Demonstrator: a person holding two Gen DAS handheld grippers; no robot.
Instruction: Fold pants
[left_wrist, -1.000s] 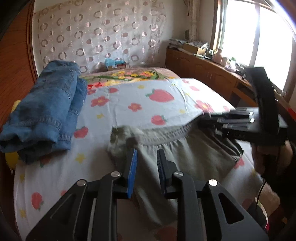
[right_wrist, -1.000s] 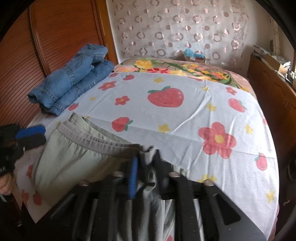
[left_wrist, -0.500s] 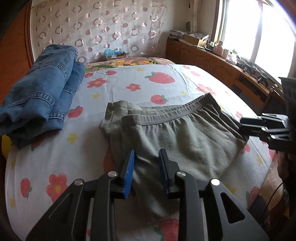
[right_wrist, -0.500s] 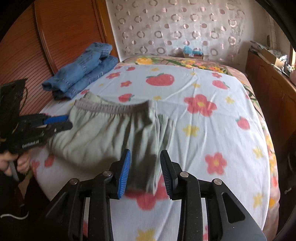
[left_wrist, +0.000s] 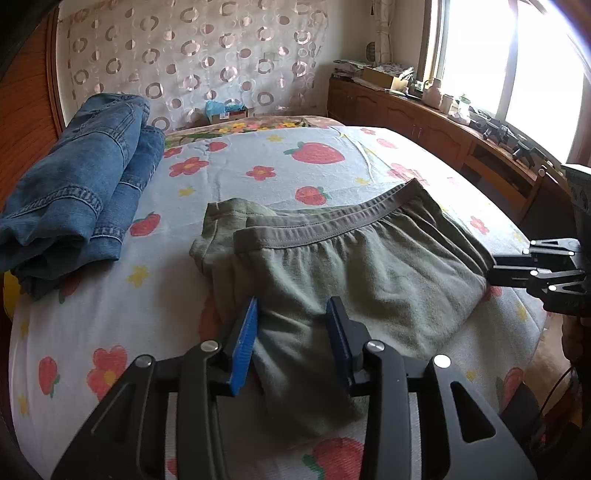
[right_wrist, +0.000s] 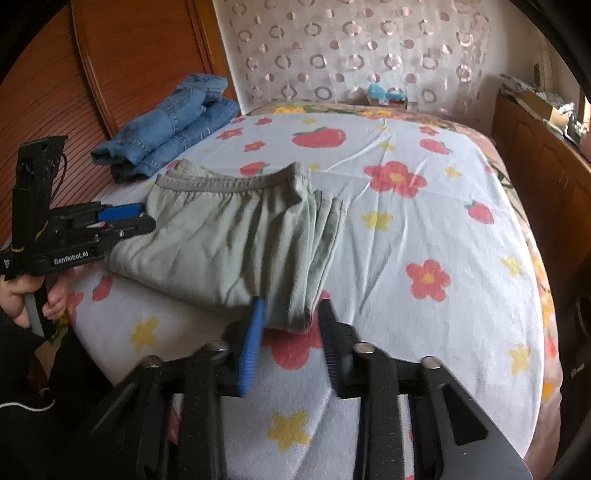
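Two grippers: both sit at the near edge of the folded grey-green pants (left_wrist: 354, 273), which lie on the bed close to its near side.
Left gripper (left_wrist: 291, 325): its jaws have just been opening; they stand apart over the cloth, the fabric lies between them, and the pads do not press it.
Right gripper (right_wrist: 290, 325): its jaws have just been closing; the near corner of the fold sits between them with gaps on both sides, so no pinch yet.
Doing it well: I would say take all layers at each corner, lift evenly and keep the waistband (left_wrist: 325, 225) straight so the edges meet.
Risk: thin layers may slip apart.
Surface: a soft sheet (right_wrist: 424, 229) with strawberries and flowers, slightly creased.
Room: folded jeans (left_wrist: 77, 192) well to the left, wooden cabinets (left_wrist: 417, 122) under a bright window, a circle-patterned curtain (left_wrist: 207, 55) behind.
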